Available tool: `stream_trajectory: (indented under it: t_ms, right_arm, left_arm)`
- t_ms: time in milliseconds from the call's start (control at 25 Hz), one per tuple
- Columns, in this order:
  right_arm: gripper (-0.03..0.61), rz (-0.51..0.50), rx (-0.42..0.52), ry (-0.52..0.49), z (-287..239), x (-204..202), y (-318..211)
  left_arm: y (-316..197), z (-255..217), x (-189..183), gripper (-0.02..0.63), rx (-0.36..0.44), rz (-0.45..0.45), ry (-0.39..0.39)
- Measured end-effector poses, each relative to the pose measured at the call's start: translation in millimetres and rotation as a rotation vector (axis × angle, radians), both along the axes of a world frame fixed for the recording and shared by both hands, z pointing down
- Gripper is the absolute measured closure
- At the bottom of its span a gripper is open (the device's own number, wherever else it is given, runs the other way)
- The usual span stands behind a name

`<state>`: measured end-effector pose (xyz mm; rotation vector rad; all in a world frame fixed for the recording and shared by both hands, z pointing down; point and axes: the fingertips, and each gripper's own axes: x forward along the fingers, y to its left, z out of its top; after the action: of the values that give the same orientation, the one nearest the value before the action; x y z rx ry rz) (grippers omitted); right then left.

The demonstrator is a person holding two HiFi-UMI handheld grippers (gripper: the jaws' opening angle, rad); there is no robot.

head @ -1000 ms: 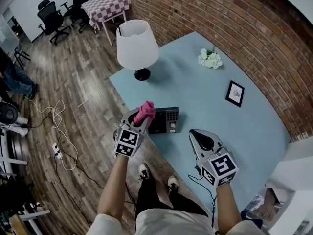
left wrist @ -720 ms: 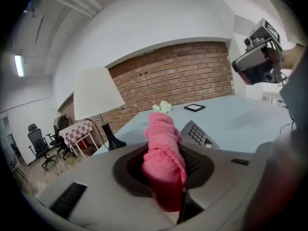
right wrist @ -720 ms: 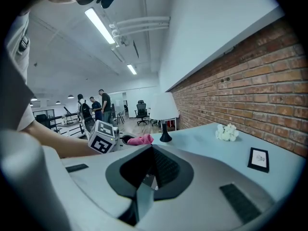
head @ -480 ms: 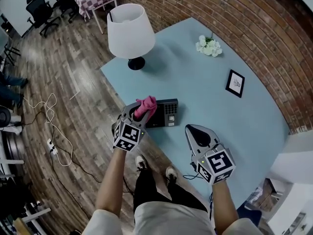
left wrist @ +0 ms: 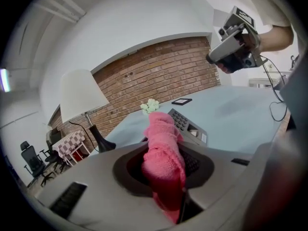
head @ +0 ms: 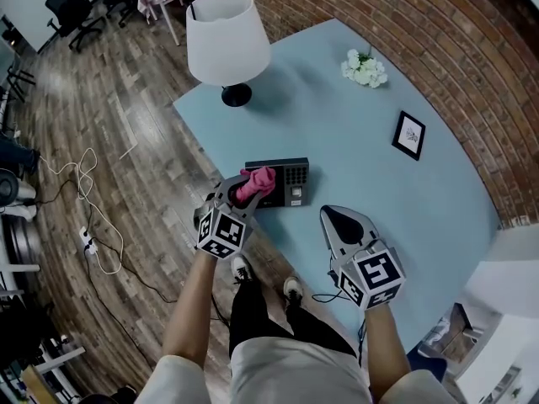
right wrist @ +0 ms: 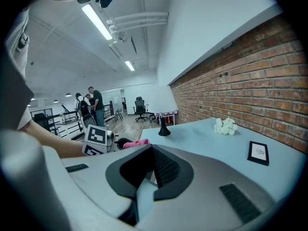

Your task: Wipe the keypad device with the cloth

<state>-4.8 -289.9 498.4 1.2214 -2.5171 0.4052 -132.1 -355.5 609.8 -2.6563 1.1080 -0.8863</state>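
A black keypad device (head: pixel 290 182) lies near the front edge of the light blue table (head: pixel 370 167). My left gripper (head: pixel 247 194) is shut on a pink cloth (head: pixel 257 182), which hangs over the device's left part at its near side. In the left gripper view the cloth (left wrist: pixel 161 129) stands up between the jaws, with the keypad device (left wrist: pixel 188 126) just beyond it. My right gripper (head: pixel 330 214) hovers over the table's front edge, right of the device, shut and empty. From the right gripper view (right wrist: pixel 153 170) the cloth (right wrist: pixel 137 142) shows at the left.
A white-shaded lamp (head: pixel 227 32) stands at the table's far left corner. White flowers (head: pixel 365 68) and a small framed picture (head: pixel 409 135) sit near the brick wall. A cable (head: pixel 93 217) lies on the wood floor at the left. People stand far off in the room (right wrist: pixel 94 102).
The left gripper has drawn the pink cloth from the device's left end toward its near edge. The right gripper has kept its place beside the device.
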Motion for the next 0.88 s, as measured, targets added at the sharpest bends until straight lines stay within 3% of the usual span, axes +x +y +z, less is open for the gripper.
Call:
stream_trajectory:
  t_ms: [520, 880]
  right_arm:
    - [0.555, -0.009, -0.01, 0.004, 7, 0, 7]
    - [0.555, 0.007, -0.023, 0.008, 12, 7, 10]
  left_arm:
    - [33, 34, 8, 0.471, -0.05, 0.049, -0.041]
    - [56, 64, 9, 0.471, -0.135, 0.081, -0.075]
